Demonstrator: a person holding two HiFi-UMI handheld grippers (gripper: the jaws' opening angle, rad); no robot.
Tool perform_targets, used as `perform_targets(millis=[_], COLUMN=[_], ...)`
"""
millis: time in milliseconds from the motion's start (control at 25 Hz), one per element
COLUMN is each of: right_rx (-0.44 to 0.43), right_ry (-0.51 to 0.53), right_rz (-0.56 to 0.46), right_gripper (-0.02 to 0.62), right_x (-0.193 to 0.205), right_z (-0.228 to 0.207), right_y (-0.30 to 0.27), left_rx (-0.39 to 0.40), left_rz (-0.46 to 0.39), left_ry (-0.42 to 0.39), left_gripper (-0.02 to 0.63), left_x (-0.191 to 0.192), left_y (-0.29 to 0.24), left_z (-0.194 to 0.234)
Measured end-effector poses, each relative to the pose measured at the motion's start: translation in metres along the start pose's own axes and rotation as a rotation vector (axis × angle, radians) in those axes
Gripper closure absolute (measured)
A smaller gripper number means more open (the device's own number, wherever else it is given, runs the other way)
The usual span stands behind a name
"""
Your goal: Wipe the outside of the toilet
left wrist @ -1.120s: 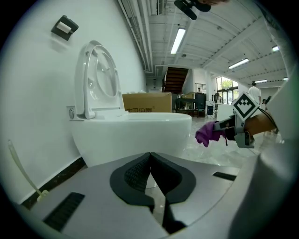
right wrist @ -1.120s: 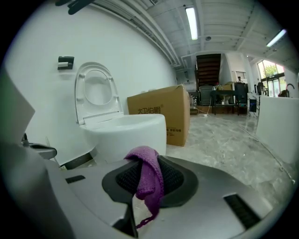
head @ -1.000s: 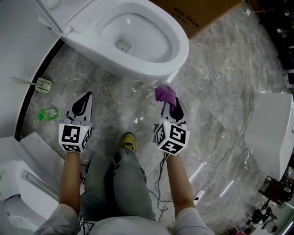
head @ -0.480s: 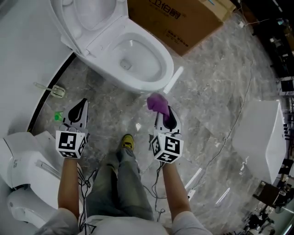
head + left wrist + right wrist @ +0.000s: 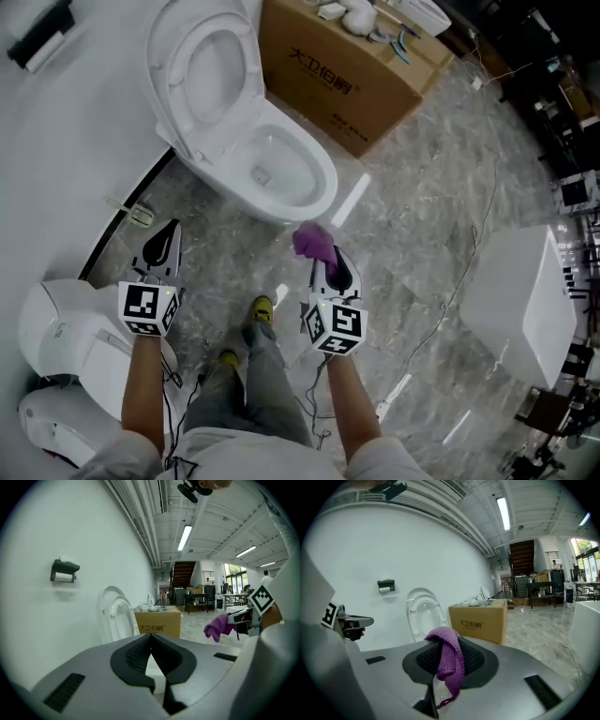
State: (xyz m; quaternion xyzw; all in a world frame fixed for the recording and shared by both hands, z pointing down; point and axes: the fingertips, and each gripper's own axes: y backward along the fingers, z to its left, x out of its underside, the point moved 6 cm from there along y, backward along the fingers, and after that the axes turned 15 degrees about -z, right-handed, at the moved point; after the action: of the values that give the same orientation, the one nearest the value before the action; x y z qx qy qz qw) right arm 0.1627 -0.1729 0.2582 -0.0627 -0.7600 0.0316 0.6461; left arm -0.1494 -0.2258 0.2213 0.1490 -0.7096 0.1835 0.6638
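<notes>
Toilet: a white toilet (image 5: 328, 178) stands at the far left of a grey marbled floor (image 5: 422, 206), against a white wall. Its bowl is open and faces the person.
Lid: the lid (image 5: 202, 70) is raised and leans back towards the wall.
Right gripper: the right gripper (image 5: 330, 267) is held over the floor, just near of the bowl's front rim. Its jaws are closed on a purple cloth (image 5: 449, 656).
Cloth: the cloth bunches up above the pads and hangs down between them. From the head view it sits close to the bowl's front rim, with floor showing between the two.
Left gripper: the left gripper (image 5: 151, 637) is held over the floor to the left, beside the toilet's base and well apart from the right gripper. Its jaws meet at the tips, with nothing between them.
Box: a brown cardboard box (image 5: 342, 70) stands just right of the toilet, on the far side. The small things on top are too small to tell.
Wall: a dark paper holder (image 5: 64, 571) is fixed to the wall, left of the lid.
Near left: another white fixture (image 5: 66, 337) sits by the person's left arm.
Right: a white block (image 5: 520, 300) stands well apart, and a thin cable (image 5: 469, 262) runs across the floor.
Person: two bare forearms, grey trousers and a yellow shoe (image 5: 263, 307) show.
</notes>
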Motion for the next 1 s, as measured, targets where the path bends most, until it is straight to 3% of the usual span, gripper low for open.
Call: perform_targets(millis=[480, 1000], right_rx=[-0.052, -0.069], right_ry=[-0.026, -0.048], right_rz=[-0.073, -0.098], right_gripper=[0.508, 0.508], right_x=[-0.136, -0.208], right_z=[0.050, 0.063], right_y=[0.035, 0.113], left_rx=[-0.024, -0.049], left_rz=[-0.063, -0.158], left_ry=[0.003, -0.052], left_gripper=[0.592, 0.592], left_x=[-0.136, -0.241], left_y=[0.055, 0.112], left_z=[0.002, 0.007])
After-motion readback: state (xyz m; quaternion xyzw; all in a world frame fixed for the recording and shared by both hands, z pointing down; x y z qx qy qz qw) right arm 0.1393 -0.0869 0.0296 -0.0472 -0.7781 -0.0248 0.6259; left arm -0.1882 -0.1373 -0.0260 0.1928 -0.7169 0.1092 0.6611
